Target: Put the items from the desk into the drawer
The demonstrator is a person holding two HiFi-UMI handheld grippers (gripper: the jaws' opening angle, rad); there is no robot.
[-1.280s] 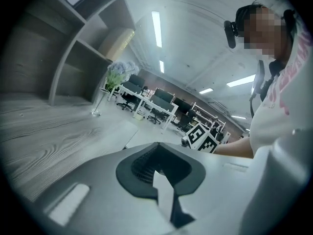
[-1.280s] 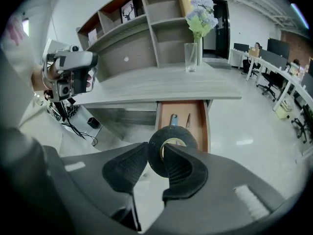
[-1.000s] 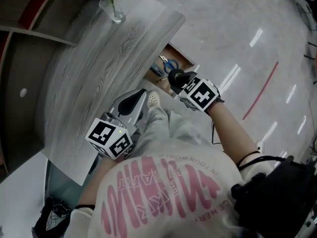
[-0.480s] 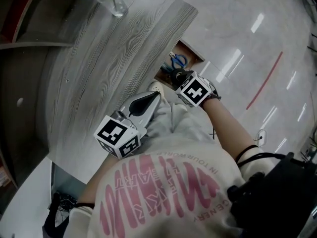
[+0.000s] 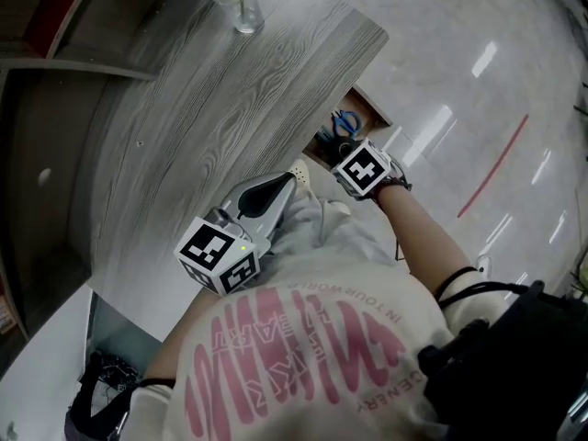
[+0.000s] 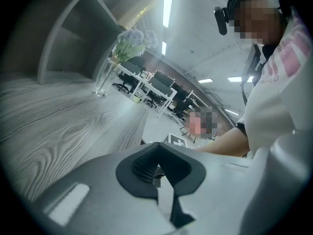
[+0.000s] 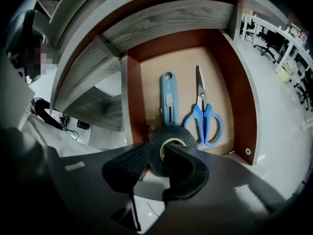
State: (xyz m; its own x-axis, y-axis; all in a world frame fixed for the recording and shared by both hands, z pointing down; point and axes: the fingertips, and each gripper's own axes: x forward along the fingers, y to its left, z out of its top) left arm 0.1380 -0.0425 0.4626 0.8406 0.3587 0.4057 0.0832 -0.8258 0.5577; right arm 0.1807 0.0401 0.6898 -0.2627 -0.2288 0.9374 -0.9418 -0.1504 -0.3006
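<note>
My right gripper [image 7: 154,156] is shut on a black tape roll [image 7: 176,140], pinching its wall from inside and outside. It hangs just over the near end of the open drawer [image 7: 182,62], pointing steeply down. On the drawer's floor lie blue-handled scissors [image 7: 205,120] and a light blue utility knife [image 7: 167,98]. In the head view the right gripper [image 5: 347,154] is at the drawer [image 5: 367,108] beside the desk's corner, with the scissors [image 5: 345,121] showing. My left gripper [image 5: 280,184] is shut and empty, over my lap at the desk edge [image 6: 157,169].
The grey wood-grain desk [image 5: 211,127] carries a glass vase with flowers [image 5: 241,7] at its far end; the vase [image 6: 104,77] also stands in the left gripper view. Dark shelving [image 5: 55,53] borders the desk's left. Glossy floor [image 5: 478,108] lies to the right of the drawer.
My right gripper has sunk with the tape roll toward the drawer. The left gripper has dropped a little beside the desk edge.
</note>
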